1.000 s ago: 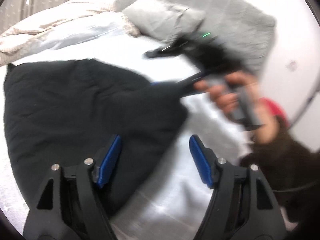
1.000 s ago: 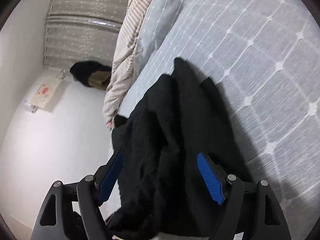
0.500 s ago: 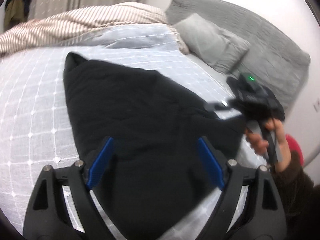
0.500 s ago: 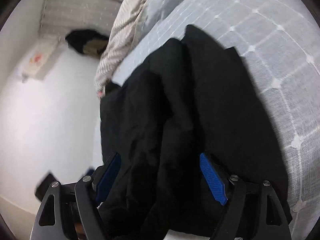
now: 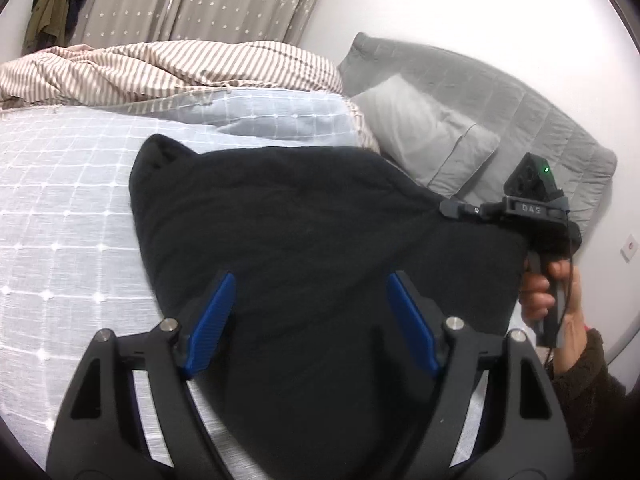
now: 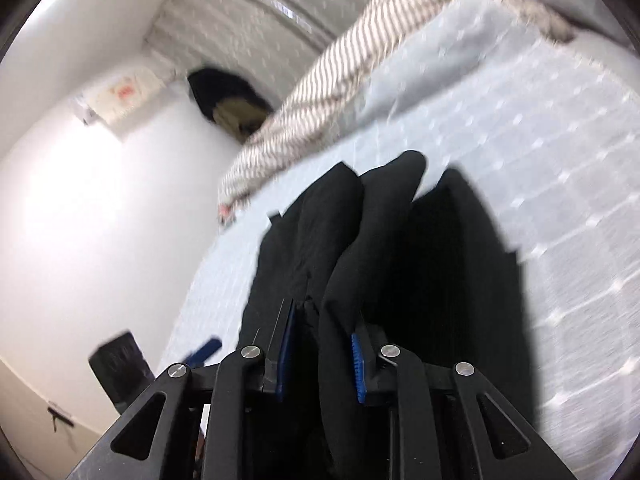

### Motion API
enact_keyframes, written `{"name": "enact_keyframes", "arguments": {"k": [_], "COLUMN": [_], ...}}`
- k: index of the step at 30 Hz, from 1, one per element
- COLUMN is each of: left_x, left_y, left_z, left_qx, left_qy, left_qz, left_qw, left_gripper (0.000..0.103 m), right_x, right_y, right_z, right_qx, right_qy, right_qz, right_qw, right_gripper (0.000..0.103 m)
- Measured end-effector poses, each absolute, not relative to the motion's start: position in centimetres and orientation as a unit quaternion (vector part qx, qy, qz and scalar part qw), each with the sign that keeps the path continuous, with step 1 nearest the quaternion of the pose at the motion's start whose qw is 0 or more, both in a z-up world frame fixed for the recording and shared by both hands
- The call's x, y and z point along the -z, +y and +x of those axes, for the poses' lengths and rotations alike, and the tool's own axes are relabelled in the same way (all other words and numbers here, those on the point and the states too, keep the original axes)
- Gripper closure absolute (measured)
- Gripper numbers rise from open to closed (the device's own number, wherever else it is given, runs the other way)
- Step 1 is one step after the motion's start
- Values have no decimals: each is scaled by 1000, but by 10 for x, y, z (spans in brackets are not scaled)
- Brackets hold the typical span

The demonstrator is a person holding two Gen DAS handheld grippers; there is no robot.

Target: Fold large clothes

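A large black garment (image 5: 300, 220) lies spread on the pale blue gridded bedsheet (image 5: 60, 220). My left gripper (image 5: 310, 320) hovers over its near part. The jaws stand wide and are closing, and the blue pads do not press the cloth between them. At the right, a hand (image 5: 540, 292) holds my right gripper (image 5: 446, 210), which pinches the garment's raised right edge. In the right wrist view the right gripper (image 6: 322, 354) is closing on bunched folds of the black garment (image 6: 320, 220), its pads pressing the cloth.
A striped duvet (image 5: 180, 64) is heaped along the bed's far side. A grey pillow (image 5: 432, 140) leans on a grey padded headboard (image 5: 540, 120) at the right. Curtains (image 5: 200, 0) hang behind. A white wall (image 6: 80, 220) borders the bed.
The right gripper's jaws went from wide apart to nearly together on the garment's folds, and it rose with that edge. The left gripper swung over the garment, then held still.
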State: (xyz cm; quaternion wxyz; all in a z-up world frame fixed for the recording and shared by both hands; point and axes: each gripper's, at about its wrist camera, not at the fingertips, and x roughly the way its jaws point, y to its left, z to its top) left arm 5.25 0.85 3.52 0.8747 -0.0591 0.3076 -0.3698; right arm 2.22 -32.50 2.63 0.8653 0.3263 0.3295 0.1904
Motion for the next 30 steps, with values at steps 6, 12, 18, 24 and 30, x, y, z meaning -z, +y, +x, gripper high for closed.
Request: {"name": "enact_keyframes", "arguments": {"k": [6, 12, 18, 24, 30], "left_x": [-3, -3, -6, -5, -2], "left_y": [-28, -37, -24, -10, -2], "left_z": [46, 36, 42, 53, 59], "left_qx": [359, 344, 351, 332, 329], "left_qy": [335, 317, 322, 329, 338], "left_qz": [10, 55, 23, 20, -1], "left_qw": [871, 882, 879, 884, 882], "left_gripper": [33, 33, 32, 32, 32], "right_x": [37, 11, 20, 39, 40], "right_y": [-360, -375, -342, -334, -340], "right_z": [14, -13, 6, 13, 7], "right_qx": [-91, -157, -185, -171, -159], "right_qy": [426, 352, 418, 471, 484], "right_qz": [344, 406, 371, 354, 358], "right_qw": [832, 829, 808, 789, 783], "right_gripper": [69, 61, 59, 59, 57]}}
